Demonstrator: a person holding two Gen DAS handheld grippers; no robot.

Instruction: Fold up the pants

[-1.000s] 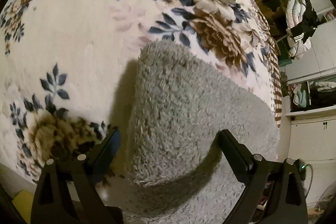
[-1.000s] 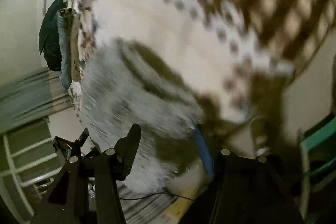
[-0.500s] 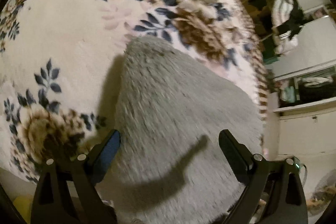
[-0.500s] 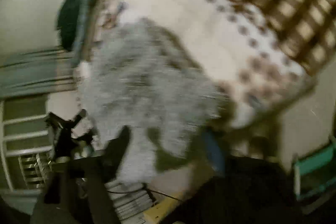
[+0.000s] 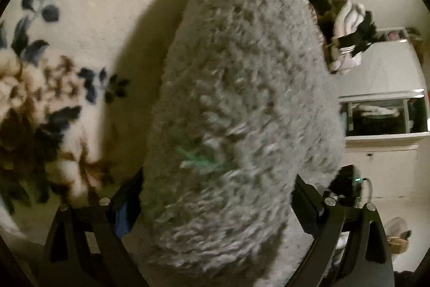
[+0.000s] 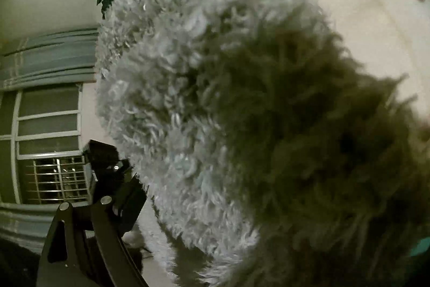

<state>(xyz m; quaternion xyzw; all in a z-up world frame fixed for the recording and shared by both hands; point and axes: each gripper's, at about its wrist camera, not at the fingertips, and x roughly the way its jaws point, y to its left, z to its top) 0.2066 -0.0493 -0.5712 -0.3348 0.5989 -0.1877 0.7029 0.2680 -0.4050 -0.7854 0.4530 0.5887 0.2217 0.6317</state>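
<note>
Here each hand-held gripper [image 5: 215, 195] gapes wide around fluffy grey pants [image 5: 242, 88].

Left gripper [image 5: 215, 195] fingers spread wide; right gripper [image 6: 215, 206] just opened wide, angled down

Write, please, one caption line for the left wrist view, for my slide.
Left gripper, jaws wide apart, straddles the fluffy grey pants lying on a floral blanket.
</note>
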